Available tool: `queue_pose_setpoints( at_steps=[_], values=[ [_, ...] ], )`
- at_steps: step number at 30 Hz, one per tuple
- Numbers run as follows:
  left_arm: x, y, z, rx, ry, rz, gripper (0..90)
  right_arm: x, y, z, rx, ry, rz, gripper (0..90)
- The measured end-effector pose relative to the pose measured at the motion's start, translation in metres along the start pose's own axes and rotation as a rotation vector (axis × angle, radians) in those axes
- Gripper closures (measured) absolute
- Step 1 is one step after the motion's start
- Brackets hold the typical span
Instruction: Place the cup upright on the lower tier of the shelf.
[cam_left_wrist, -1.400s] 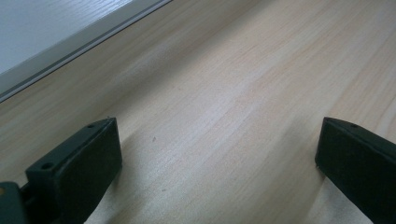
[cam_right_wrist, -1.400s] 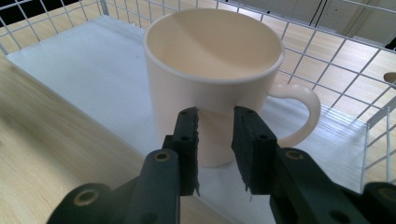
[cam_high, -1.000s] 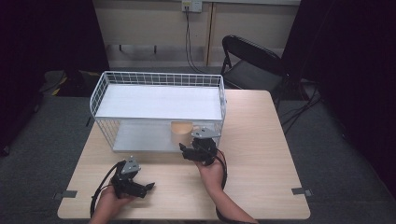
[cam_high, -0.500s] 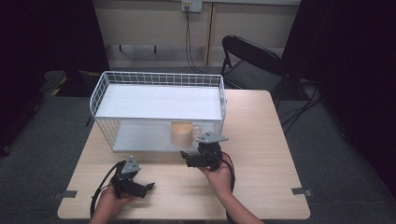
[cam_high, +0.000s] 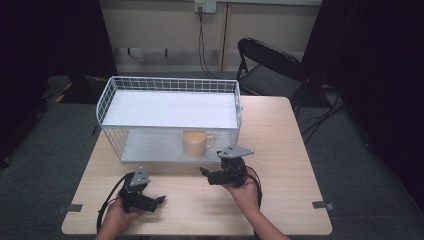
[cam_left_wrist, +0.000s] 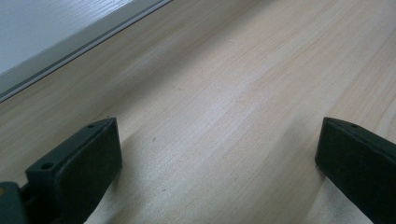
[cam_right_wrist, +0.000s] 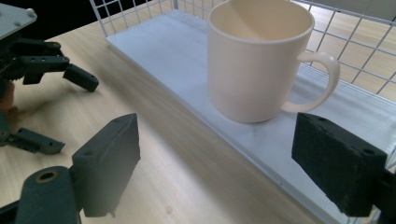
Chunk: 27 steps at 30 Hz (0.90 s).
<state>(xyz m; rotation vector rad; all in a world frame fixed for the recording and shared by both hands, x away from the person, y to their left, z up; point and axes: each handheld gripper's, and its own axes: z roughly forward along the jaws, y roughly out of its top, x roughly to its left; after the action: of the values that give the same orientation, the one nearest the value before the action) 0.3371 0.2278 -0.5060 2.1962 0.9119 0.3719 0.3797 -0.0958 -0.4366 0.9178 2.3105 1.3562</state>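
A cream mug stands upright on the lower white shelf of a white wire rack, its handle to the right. My right gripper sits on the table just in front of the mug and apart from it. Its jaws have just been opening and stand open, with nothing between them. My left gripper rests open over bare wood at the near left, and it also appears in the right gripper view.
The wooden table carries the rack across its far half. A black folding chair stands behind the table's far right corner. Grey tape marks sit near the front corners. The shelf's front edge runs close ahead of the left gripper.
My right gripper has let go of the mug and drawn back toward the near side of the table. The mug stays on the lower shelf. The left hand has not moved.
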Motion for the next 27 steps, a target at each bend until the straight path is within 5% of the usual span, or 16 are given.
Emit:
queue_pose_setpoints(
  at_steps=[27],
  values=[
    [0.000,0.000,0.000,0.000,0.000,0.000,0.0,-0.012,-0.021,-0.026,0.041,0.058,-0.085,15.8]
  ],
)
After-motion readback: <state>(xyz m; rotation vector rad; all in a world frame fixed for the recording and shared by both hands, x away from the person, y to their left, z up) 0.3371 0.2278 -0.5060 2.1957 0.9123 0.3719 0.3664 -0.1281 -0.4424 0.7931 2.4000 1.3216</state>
